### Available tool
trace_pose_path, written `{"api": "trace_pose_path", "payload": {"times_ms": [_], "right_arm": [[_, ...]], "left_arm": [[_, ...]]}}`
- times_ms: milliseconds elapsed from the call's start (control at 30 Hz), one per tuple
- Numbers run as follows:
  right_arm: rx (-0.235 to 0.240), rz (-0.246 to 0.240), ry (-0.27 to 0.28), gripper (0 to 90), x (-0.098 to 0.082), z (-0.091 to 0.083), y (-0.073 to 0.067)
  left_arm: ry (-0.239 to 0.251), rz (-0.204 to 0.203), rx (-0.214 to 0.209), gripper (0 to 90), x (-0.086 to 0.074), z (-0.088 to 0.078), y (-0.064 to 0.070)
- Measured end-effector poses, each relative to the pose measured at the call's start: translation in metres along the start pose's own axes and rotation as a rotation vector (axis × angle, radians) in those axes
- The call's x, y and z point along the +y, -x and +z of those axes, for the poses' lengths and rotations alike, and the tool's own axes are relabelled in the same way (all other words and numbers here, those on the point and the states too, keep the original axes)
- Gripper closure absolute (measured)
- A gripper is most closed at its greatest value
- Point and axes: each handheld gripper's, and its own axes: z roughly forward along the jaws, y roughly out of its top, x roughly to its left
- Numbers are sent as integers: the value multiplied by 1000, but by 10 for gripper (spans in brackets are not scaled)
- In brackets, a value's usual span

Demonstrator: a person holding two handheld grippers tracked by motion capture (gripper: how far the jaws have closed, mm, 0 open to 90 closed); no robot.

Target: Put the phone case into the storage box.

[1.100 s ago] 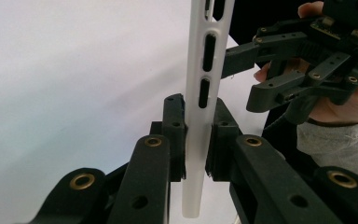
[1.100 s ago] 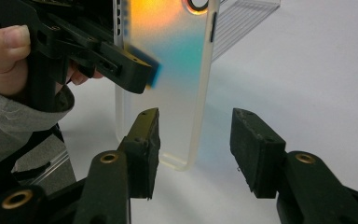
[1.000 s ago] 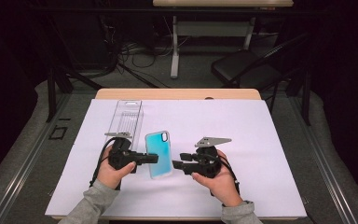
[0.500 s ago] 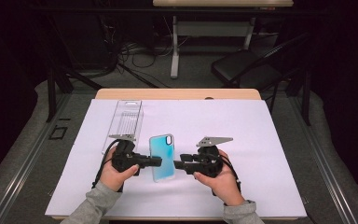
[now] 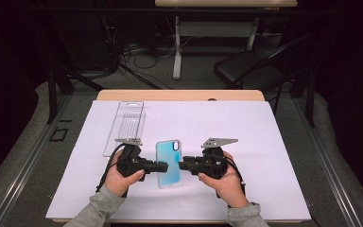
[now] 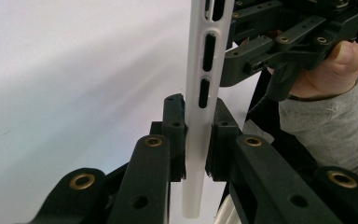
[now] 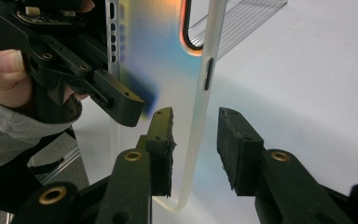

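A translucent teal phone case (image 5: 168, 163) is held just above the white table cover, between my two grippers. My left gripper (image 5: 160, 166) is shut on its left long edge; in the left gripper view the white edge (image 6: 200, 74) stands pinched between the jaws (image 6: 198, 105). My right gripper (image 5: 183, 165) is open, and the case's other long edge (image 7: 200, 116) passes between its spread jaws (image 7: 196, 116) without either pad pressing on it. The case's camera cutout (image 7: 196, 23) points away from the person.
A clear plastic packaging tray (image 5: 125, 126) lies on the white cover (image 5: 264, 142) behind the left hand, also seen as the ribbed tray (image 7: 242, 16) beyond the case. A wooden table edge (image 5: 179, 94) runs along the back. Chair and cables stand on the floor beyond.
My left gripper has carried the case to the right and slightly nearer, bringing its free edge between the right gripper's jaws. The right hand has barely moved.
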Motion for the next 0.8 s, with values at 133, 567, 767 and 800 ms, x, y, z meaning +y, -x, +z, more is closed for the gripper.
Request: {"api": "trace_pose_path", "payload": {"times_ms": [133, 567, 767, 800], "right_arm": [[4, 4, 5, 692, 0, 0, 1], [23, 15, -11, 740, -1, 1, 0], [24, 18, -5, 754, -1, 0, 1], [26, 18, -5, 757, -1, 0, 2]], "left_arm": [[-5, 5, -2, 813, 0, 1, 1], [-14, 13, -14, 813, -1, 4, 3], [-20, 23, -18, 813, -1, 5, 3], [-20, 20, -18, 813, -1, 5, 4]]}}
